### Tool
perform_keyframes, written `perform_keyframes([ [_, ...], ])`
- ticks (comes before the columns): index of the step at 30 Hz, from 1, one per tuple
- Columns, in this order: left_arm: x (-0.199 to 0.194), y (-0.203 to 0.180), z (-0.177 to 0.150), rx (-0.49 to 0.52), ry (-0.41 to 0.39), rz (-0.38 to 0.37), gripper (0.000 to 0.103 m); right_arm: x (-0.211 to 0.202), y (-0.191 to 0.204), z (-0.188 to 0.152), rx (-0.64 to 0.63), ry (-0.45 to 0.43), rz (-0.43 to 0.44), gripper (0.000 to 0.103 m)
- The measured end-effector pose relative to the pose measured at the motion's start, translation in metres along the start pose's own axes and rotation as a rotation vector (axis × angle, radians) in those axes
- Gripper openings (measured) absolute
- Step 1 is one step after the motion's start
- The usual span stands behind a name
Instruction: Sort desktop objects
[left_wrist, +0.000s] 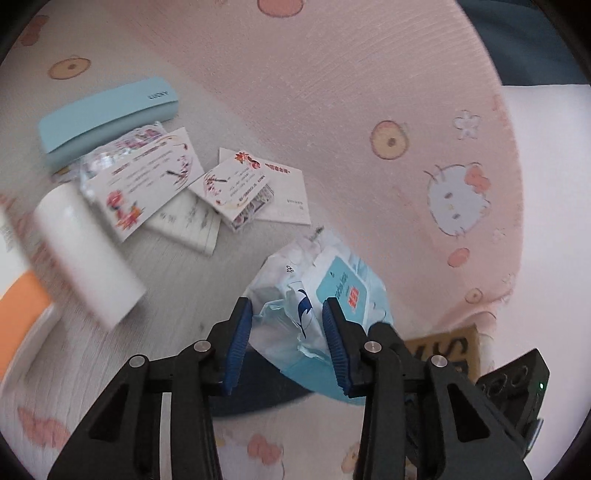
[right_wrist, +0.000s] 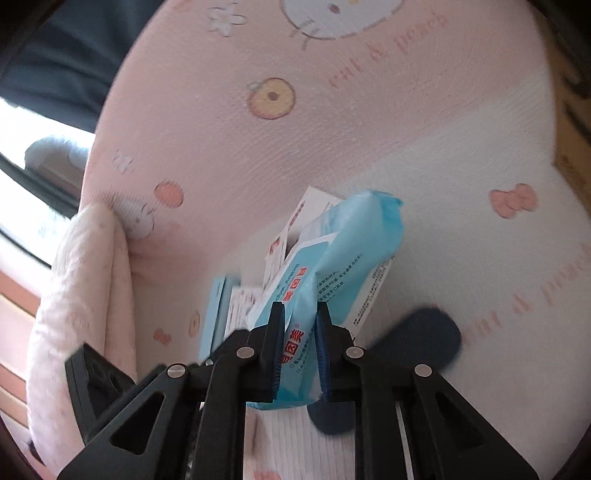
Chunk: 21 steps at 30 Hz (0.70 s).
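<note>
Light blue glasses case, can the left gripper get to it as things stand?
Probably not yet: the left gripper has the wet wipes pack between its fingers. The glasses case itself lies uncovered on top, though a clear bag crowds its near edge.
</note>
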<state>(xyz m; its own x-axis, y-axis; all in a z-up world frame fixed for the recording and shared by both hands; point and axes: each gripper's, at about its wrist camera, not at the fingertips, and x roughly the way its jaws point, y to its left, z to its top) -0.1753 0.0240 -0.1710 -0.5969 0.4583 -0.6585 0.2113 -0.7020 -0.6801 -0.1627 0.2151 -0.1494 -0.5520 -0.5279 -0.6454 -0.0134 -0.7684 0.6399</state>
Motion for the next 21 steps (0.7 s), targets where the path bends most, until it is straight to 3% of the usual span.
perform_keyframes([
  [7,-0.058,0.003,-0.039,0.07,-0.05,-0.013,0.042,-0.043,0.013,-0.05,-0.009,0.007,-0.002,0.013],
  [13,-0.096,0.022,-0.068,0.064,-0.064,-0.014,0.041,-0.068,0.028,-0.096,-0.023,0.011,-0.035,0.013],
  [21,-0.101,0.072,-0.096,0.053,0.045,0.038,0.038,-0.071,0.024,-0.152,0.014,0.08,-0.075,0.013],
])
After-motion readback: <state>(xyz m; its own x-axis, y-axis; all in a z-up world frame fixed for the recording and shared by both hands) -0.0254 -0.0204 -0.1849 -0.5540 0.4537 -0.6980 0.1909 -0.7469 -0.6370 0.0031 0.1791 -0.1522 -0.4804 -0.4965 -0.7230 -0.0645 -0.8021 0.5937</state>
